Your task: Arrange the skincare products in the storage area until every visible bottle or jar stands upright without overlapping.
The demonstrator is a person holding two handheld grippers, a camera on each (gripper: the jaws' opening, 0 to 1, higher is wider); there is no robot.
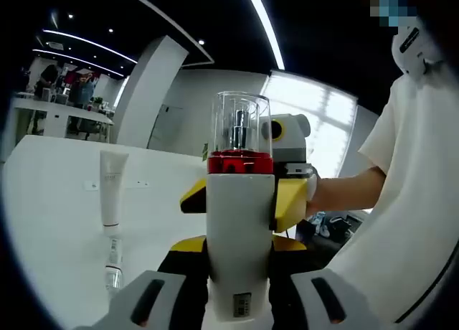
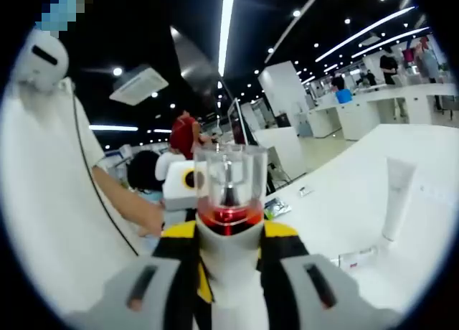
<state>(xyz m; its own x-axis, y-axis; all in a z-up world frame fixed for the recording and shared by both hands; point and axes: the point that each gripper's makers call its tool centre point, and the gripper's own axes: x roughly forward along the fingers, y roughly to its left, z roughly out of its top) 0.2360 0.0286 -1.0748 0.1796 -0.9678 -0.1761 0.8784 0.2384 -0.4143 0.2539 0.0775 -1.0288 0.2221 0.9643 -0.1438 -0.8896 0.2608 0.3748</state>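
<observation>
I hold a white pump bottle (image 1: 240, 229) with a red band and a clear cap upright in the air between the two grippers. My left gripper (image 1: 240, 290) is shut on its lower body. From the far side the right gripper clasps it too, yellow fingers (image 1: 290, 204) against its flanks. In the right gripper view the same bottle (image 2: 229, 265) stands between my right gripper (image 2: 229, 290) jaws, with the left gripper's yellow fingers (image 2: 179, 231) beside it. A white tube (image 1: 112, 190) stands upright on the white table (image 1: 50, 222), and a small clear bottle (image 1: 113, 269) lies flat by it.
The tube (image 2: 396, 197) and the lying small bottle (image 2: 358, 258) sit on the table (image 2: 423, 272) to the right in the right gripper view. A person in a white shirt (image 1: 401, 222) stands close beside the table. Desks and people fill the far office.
</observation>
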